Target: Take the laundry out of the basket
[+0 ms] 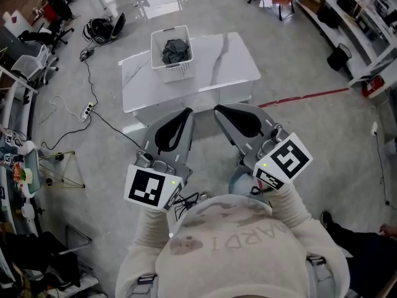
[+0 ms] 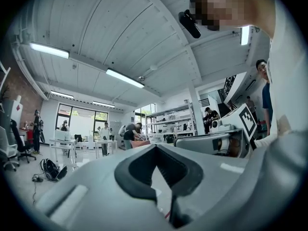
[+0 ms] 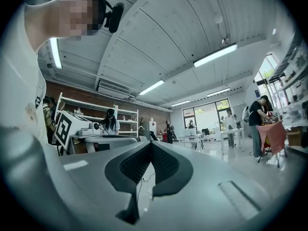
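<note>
A white slatted laundry basket stands on the far left part of a white table, with dark grey laundry bundled inside it. Both grippers are held close to my body, well short of the table, and point toward it. My left gripper is shut with nothing in it; in its own view the dark pads meet at the tip of that left gripper. My right gripper is likewise shut and empty, and the right gripper faces the room. Neither gripper view shows the basket.
A power strip and black cables trail over the floor left of the table. A dark bag lies farther back. A red line crosses the floor at right, below shelving. People stand at distant tables.
</note>
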Demonstrator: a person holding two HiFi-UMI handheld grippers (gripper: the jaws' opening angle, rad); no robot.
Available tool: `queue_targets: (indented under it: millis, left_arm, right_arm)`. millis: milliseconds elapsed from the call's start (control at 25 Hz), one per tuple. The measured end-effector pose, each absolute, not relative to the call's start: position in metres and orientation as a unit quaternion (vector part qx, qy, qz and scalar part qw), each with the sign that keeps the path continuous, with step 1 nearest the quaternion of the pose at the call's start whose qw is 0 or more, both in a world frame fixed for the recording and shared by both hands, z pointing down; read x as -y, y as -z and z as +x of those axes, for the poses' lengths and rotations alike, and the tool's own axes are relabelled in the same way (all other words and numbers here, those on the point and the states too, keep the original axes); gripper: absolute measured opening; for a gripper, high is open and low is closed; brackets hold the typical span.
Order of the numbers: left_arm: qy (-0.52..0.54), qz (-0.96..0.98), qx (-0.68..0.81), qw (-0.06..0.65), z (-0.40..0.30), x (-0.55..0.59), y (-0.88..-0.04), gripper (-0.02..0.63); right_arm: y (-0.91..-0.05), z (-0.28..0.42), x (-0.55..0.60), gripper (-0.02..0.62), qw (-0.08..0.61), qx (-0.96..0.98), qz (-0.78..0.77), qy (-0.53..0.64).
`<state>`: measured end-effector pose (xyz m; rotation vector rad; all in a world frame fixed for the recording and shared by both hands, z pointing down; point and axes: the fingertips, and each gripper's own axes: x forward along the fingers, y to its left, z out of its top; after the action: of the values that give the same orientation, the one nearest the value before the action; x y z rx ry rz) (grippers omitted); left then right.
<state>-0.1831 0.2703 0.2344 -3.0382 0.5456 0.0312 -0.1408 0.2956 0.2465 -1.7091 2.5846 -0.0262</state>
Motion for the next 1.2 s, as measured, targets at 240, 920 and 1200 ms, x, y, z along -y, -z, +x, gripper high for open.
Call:
queue_targets:
  millis: [240, 920, 1200]
  left_arm:
    - [-0.012, -0.978, -0.205, 0.025, -0.114, -0.238, -0.227, 0.000]
    - [-0.013, -0.960, -0.278, 0.016, 0.020, -0.182, -0.227, 0.000]
    - [-0.006, -0.962, -0.272, 0.014, 0.045, -0.154, -0.240, 0.000]
  right_arm:
    - [-0.237, -0.073, -0.257, 0.028, 0.010, -0.853, -0.523, -0.003]
    - [-0.241, 0.065, -0.194, 0.028, 0.022, -0.886, -0.463, 0.002]
    - [-0.252, 0.093, -0.175, 0.028, 0.018, -0.877, -0.481, 0.003]
